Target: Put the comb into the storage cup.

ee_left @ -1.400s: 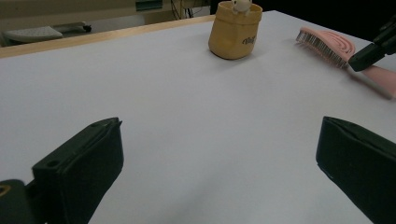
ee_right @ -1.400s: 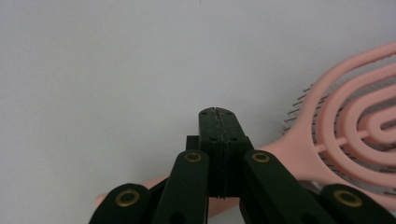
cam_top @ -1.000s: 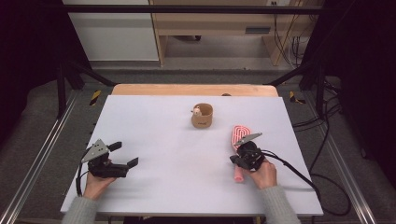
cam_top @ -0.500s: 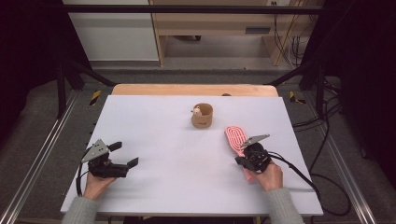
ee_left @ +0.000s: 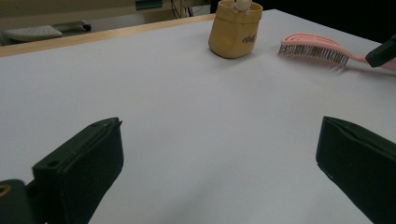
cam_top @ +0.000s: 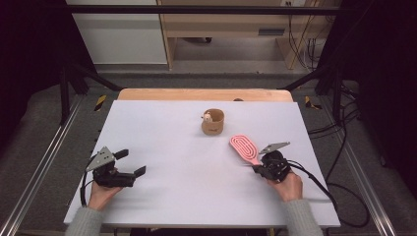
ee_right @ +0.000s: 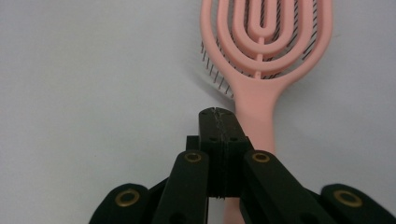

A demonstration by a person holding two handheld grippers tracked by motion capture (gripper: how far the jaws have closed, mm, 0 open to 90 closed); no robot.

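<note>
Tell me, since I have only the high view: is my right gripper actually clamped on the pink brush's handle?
Observer: No. In the right gripper view, the right gripper has its jaws shut pad against pad with nothing between them. The handle runs alongside them, on their right in that view.
Operator: Which way are the bristles facing?
Observer: The left gripper view sees the pink brush from the side. The bristles point down at the table.
Operator: Any marking on the tan pouch?
Observer: Yes, the left gripper view shows small dark lettering on the side of the tan pouch, too small to read.
</note>
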